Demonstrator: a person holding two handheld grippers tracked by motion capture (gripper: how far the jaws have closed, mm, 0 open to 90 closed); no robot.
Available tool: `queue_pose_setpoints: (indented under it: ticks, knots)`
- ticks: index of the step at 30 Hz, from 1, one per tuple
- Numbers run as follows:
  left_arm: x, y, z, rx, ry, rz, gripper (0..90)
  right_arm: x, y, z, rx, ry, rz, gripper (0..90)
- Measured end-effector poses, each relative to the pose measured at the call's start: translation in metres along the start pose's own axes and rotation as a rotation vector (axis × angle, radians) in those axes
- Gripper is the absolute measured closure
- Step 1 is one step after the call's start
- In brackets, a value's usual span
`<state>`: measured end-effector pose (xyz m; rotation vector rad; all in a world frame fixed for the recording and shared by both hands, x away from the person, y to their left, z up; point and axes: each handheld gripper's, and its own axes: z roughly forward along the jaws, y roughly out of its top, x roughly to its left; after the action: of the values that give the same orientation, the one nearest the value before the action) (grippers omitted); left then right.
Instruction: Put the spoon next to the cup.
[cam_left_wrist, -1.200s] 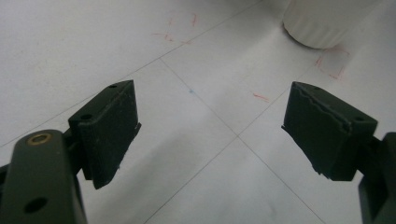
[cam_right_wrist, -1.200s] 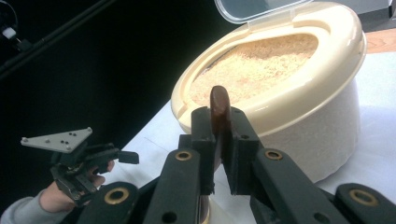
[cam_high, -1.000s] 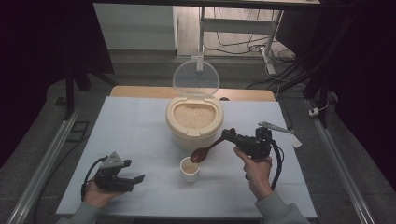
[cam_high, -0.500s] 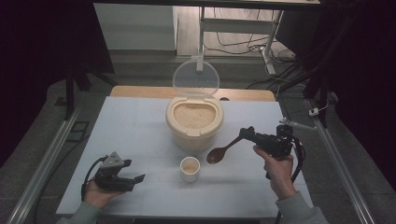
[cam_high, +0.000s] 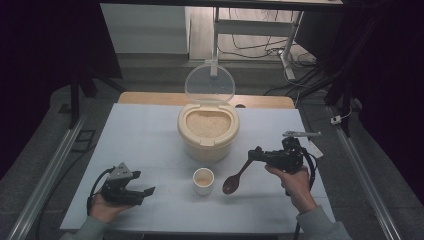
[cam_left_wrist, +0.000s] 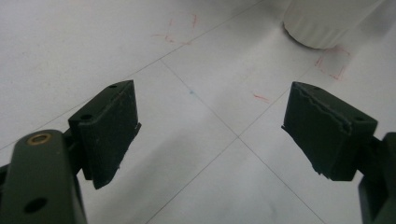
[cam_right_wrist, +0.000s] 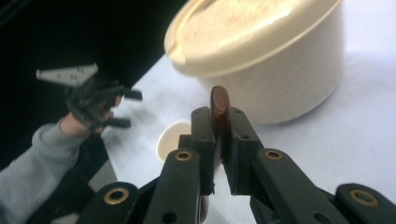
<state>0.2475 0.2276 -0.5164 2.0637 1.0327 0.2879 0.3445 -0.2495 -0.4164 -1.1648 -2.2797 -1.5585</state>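
Observation:
A cream tub (cam_high: 207, 135) of pale grain stands mid-table with its clear lid (cam_high: 210, 82) tipped up behind it. In front of it sits a small white cup (cam_high: 203, 181) with some tan grain inside. My right gripper (cam_high: 256, 155) is shut on the handle of a brown wooden spoon (cam_high: 234, 181), whose bowl hangs low just right of the cup. In the right gripper view the spoon (cam_right_wrist: 219, 103) stands clamped between the jaws of that gripper (cam_right_wrist: 218, 128), before the tub (cam_right_wrist: 271, 60) and cup (cam_right_wrist: 173, 138). My left gripper (cam_high: 144, 192) rests open at the front left; its jaws (cam_left_wrist: 210, 130) hold nothing.
The white table (cam_high: 140, 135) has faint red marks (cam_left_wrist: 182, 28) on it. The cup's base (cam_left_wrist: 327, 21) is just ahead of the left gripper. A grey metal piece (cam_high: 301, 134) lies near the table's right edge. Rails run along both sides.
The right gripper carried the spoon from over the cup off to the right. The spoon bowl now hangs lower, beside the cup. The left gripper has stayed put.

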Motion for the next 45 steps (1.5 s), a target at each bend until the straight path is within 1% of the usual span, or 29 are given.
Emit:
queue_pose_setpoints:
  ticks: [7,10,13,17,20,22,25,27,32,35,37,42,45]
  knots:
    - [0.000,0.000,0.000,0.002,-0.001,0.002,17.8,-0.007,-0.004,0.022,0.127,0.030,0.010,83.2]
    - [0.000,0.000,0.000,0.002,-0.001,0.004,17.8,-0.009,-0.005,0.029,0.169,0.035,0.012,83.2]
    - [0.000,0.000,0.000,0.003,-0.001,0.004,17.7,-0.011,-0.005,0.035,0.199,0.030,0.015,83.2]
    - [0.000,0.000,0.001,0.004,-0.001,0.003,17.7,-0.013,-0.006,0.044,0.223,0.048,0.024,83.1]
    - [0.000,0.000,0.001,0.006,-0.001,0.004,17.7,-0.015,-0.005,0.050,0.224,0.055,0.036,82.9]
    - [0.000,0.000,0.001,0.007,-0.002,0.004,17.7,-0.018,-0.005,0.053,0.224,0.049,0.047,81.9]
    - [0.000,0.000,0.001,0.007,-0.001,0.004,17.7,-0.025,-0.007,0.059,0.219,0.011,0.057,79.6]
    - [0.000,0.000,0.001,0.007,-0.001,0.004,17.7,-0.029,-0.009,0.063,0.202,-0.002,0.065,78.4]
    - [0.000,0.000,0.002,0.011,-0.002,0.007,17.7,-0.037,-0.018,0.071,0.156,-0.057,0.046,74.2]
    - [0.000,0.000,0.002,0.012,-0.002,0.008,17.6,-0.042,-0.023,0.075,0.142,-0.088,0.029,71.2]
    - [0.000,0.000,0.002,0.013,-0.001,0.009,17.6,-0.044,-0.027,0.077,0.137,-0.117,0.009,68.8]
    - [0.000,0.000,0.002,0.015,-0.002,0.009,17.5,-0.050,-0.036,0.083,0.125,-0.167,-0.010,64.1]
    - [-0.001,0.000,0.003,0.015,-0.003,0.009,17.5,-0.053,-0.042,0.088,0.136,-0.200,-0.035,60.1]
